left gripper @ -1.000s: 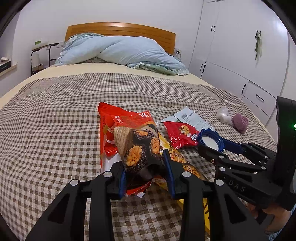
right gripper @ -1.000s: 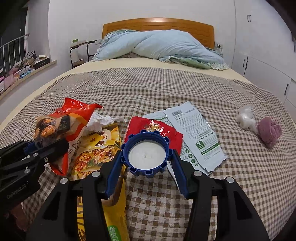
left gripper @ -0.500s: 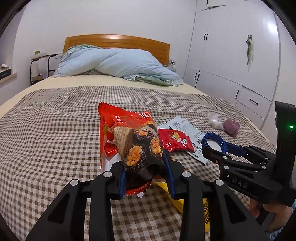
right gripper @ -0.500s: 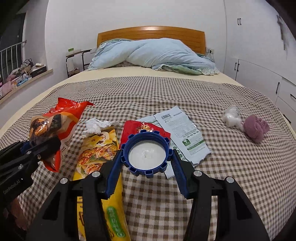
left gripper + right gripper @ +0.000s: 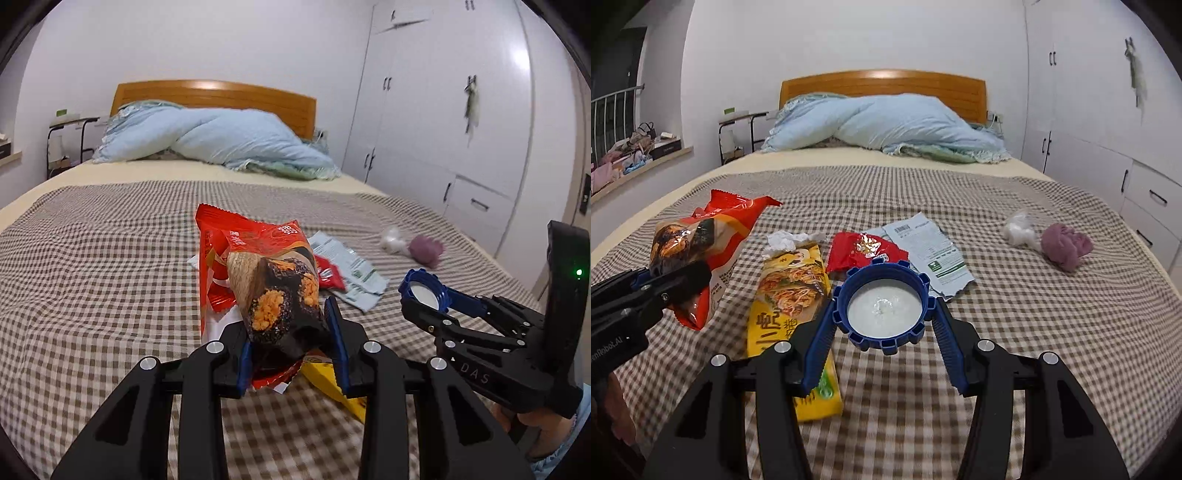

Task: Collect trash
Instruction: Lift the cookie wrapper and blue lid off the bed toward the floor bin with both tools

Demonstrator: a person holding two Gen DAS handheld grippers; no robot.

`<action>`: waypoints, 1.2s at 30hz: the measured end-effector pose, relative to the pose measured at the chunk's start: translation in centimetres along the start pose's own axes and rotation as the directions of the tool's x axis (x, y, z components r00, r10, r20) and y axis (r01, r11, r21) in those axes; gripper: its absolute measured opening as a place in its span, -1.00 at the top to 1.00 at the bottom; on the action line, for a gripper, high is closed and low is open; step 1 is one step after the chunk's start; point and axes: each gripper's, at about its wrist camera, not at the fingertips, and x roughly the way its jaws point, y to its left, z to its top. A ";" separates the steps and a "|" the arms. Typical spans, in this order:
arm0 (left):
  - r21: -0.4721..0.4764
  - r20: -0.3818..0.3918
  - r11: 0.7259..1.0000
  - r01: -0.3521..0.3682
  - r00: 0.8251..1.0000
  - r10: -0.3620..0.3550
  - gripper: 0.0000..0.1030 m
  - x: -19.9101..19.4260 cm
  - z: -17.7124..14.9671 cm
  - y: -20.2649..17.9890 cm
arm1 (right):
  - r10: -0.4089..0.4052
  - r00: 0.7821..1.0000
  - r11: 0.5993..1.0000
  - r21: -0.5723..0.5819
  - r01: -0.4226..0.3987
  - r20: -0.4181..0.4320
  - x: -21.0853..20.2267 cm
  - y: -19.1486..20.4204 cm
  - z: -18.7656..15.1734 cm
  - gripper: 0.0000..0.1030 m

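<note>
My left gripper (image 5: 291, 325) is shut on a red snack bag (image 5: 258, 266) and holds it above the checked bedspread; the bag also shows at the left of the right wrist view (image 5: 701, 236). My right gripper (image 5: 882, 314) is shut on a blue bottle cap (image 5: 882, 306) with a white inside, also seen in the left wrist view (image 5: 424, 290). On the bed lie a yellow noodle packet (image 5: 790, 295), a small red wrapper (image 5: 864, 251), a white printed wrapper (image 5: 931, 251), a crumpled white paper (image 5: 783, 240), a white wad (image 5: 1017, 229) and a purple wad (image 5: 1065, 243).
The checked bedspread (image 5: 997, 332) covers the bed. A light blue duvet (image 5: 886, 125) lies bunched at the wooden headboard (image 5: 882, 81). White wardrobes (image 5: 461, 129) stand to the right. A side table (image 5: 738, 133) and a cluttered window ledge (image 5: 639, 147) are at the left.
Both grippers have lifted and pulled back from the trash pile, each keeping its hold. The bed and its litter now look lower and farther away.
</note>
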 end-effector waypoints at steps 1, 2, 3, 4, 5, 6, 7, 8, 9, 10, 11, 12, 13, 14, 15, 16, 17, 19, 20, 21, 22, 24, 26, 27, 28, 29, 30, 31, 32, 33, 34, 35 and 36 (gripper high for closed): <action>0.006 0.012 1.000 0.002 1.000 -0.002 0.39 -0.6 -0.1 -0.3 | 0.001 1.000 1.000 0.001 -0.001 0.011 -0.6 0.0 -0.1 0.00; 0.013 0.018 1.000 0.006 1.000 -0.006 0.39 -1.1 -0.3 -0.6 | 0.002 1.000 1.000 0.003 -0.002 0.018 -1.0 -0.1 -0.2 0.00; 0.017 0.020 1.000 0.008 1.000 -0.009 0.39 -1.3 -0.4 -0.8 | 0.004 1.000 1.000 0.006 -0.004 0.027 -1.7 -0.1 -0.4 0.00; 0.021 0.024 1.000 0.010 1.000 -0.010 0.39 -1.7 -0.5 -1.1 | 0.006 0.999 1.000 0.006 -0.006 0.032 -2.0 -0.1 -0.4 0.00; 0.023 0.027 1.000 0.010 1.000 -0.011 0.39 -2.0 -0.5 -1.3 | 0.008 0.999 1.000 0.007 -0.008 0.039 -2.5 -0.1 -0.5 0.00; 0.022 0.029 1.000 0.012 0.999 -0.013 0.39 -2.2 -0.6 -1.5 | 0.009 0.999 1.000 0.008 -0.010 0.046 -3.0 -0.1 -0.6 0.00; 0.021 0.033 1.000 0.016 0.999 -0.017 0.39 -2.6 -0.6 -1.7 | 0.013 0.999 1.000 0.008 -0.013 0.052 -3.4 -0.1 -0.7 0.00; 0.021 0.035 1.000 0.018 0.999 -0.019 0.39 -2.8 -0.6 -1.9 | 0.017 0.998 1.000 0.009 -0.017 0.058 -3.7 0.0 -0.8 0.00; 0.022 0.038 1.000 0.021 0.999 -0.022 0.39 -3.2 -0.6 -2.2 | 0.024 0.997 1.000 0.009 -0.024 0.067 -4.3 0.0 -0.9 0.00; 0.023 0.041 0.999 0.024 0.999 -0.024 0.39 -3.6 -0.7 -2.3 | 0.027 0.997 1.000 0.007 -0.027 0.073 -4.6 0.0 -1.0 0.00; 0.025 0.044 0.999 0.026 0.999 -0.027 0.39 -3.9 -0.8 -2.5 | 0.031 0.996 0.999 0.006 -0.031 0.079 -4.9 0.0 -1.1 0.00; 0.031 0.045 0.999 0.028 0.999 -0.029 0.39 -4.2 -0.9 -2.8 | 0.034 0.996 0.999 0.004 -0.034 0.085 -5.3 0.0 -1.2 0.00; 0.035 0.045 0.999 0.029 0.998 -0.031 0.39 -4.5 -1.0 -3.0 | 0.034 0.995 0.999 0.003 -0.035 0.090 -5.7 0.0 -1.3 0.00; 0.040 0.046 0.999 0.030 0.998 -0.031 0.39 -4.8 -1.1 -3.2 | 0.037 0.995 0.999 0.003 -0.038 0.096 -6.2 0.0 -1.5 0.00; 0.043 0.046 0.999 0.029 0.998 -0.031 0.39 -5.2 -1.2 -3.1 | 0.039 0.994 0.999 0.003 -0.039 0.101 -6.6 0.1 -1.7 0.00; 0.047 0.045 0.999 0.027 0.999 -0.029 0.39 -5.6 -1.3 -3.2 | 0.040 0.994 0.999 0.003 -0.040 0.104 -6.8 0.1 -1.8 0.00; 0.046 0.045 0.999 0.026 0.999 -0.028 0.39 -5.9 -1.4 -3.3 | 0.041 0.993 0.999 0.003 -0.042 0.107 -7.2 0.1 -2.0 0.00; 0.045 0.042 0.999 0.026 0.999 -0.028 0.39 -6.5 -1.6 -3.3 | 0.045 0.993 0.999 0.002 -0.045 0.113 -7.9 0.2 -2.4 0.00; 0.044 0.040 0.999 0.025 0.999 -0.026 0.39 -6.8 -1.7 -3.3 | 0.048 0.992 0.999 0.003 -0.049 0.115 -8.2 0.1 -2.5 0.00; 0.043 0.037 0.999 0.023 0.999 -0.025 0.39 -7.1 -1.8 -3.3 | 0.051 0.992 0.999 0.003 -0.052 0.116 -8.5 0.2 -2.8 0.00; 0.042 0.035 0.999 0.022 0.999 -0.024 0.39 -7.4 -1.9 -3.3 | 0.052 0.992 0.999 0.004 -0.053 0.117 -8.9 0.2 -3.0 0.00; 0.040 0.025 0.999 0.026 0.999 -0.027 0.39 -8.0 -2.2 -3.4 | 0.059 0.991 0.998 0.007 -0.060 0.116 -9.4 0.2 -3.4 0.00; 0.041 0.015 0.999 0.025 1.000 -0.025 0.39 -8.5 -2.4 -3.7 | 0.064 0.991 0.998 0.009 -0.065 0.115 -9.9 0.2 -3.9 0.00; 0.043 0.010 0.999 0.026 1.000 -0.026 0.39 -8.9 -2.6 -3.8 | 0.068 0.992 0.998 0.009 -0.069 0.111 -10.2 0.3 -4.2 0.00; 0.044 0.007 0.999 0.027 1.000 -0.027 0.39 -9.2 -2.8 -3.9 | 0.071 0.992 0.997 0.010 -0.073 0.107 -10.4 0.3 -4.6 0.00; 0.046 0.003 0.999 0.029 1.000 -0.029 0.39 -9.5 -3.0 -4.0 | 0.074 0.992 0.997 0.010 -0.075 0.104 -10.6 0.3 -4.8 0.00; 0.048 0.000 0.998 0.030 1.000 -0.030 0.39 -9.7 -3.1 -4.1 | 0.078 0.992 0.997 0.012 -0.080 0.100 -10.9 0.4 -5.2 0.00; 0.051 -0.004 0.998 0.031 1.000 -0.031 0.39 -10.1 -3.3 -4.2 | 0.082 0.992 0.996 0.015 -0.084 0.095 -11.2 0.4 -5.6 0.00; 0.055 -0.009 0.998 0.032 0.999 -0.032 0.39 -10.4 -3.5 -4.4 | 0.087 0.992 0.996 0.016 -0.088 0.090 -11.4 0.5 -6.0 0.00; 0.060 -0.014 0.998 0.033 0.999 -0.032 0.39 -10.8 -3.7 -4.5 | 0.092 0.992 0.995 0.019 -0.094 0.084 -11.7 0.5 -6.4 0.00; 0.062 -0.017 0.998 0.033 0.999 -0.032 0.39 -11.0 -3.8 -4.6 | 0.097 0.992 0.995 0.021 -0.099 0.078 -12.1 0.6 -6.9 0.00; 0.065 -0.020 0.997 0.035 0.999 -0.034 0.39 -11.4 -4.0 -4.7 | 0.099 0.992 0.995 0.020 -0.101 0.074 -12.2 0.7 -7.1 0.00; 0.069 -0.023 0.997 0.036 0.999 -0.035 0.39 -11.8 -4.2 -4.8 | 0.102 0.993 0.994 0.017 -0.103 0.067 -12.5 0.8 -7.6 0.00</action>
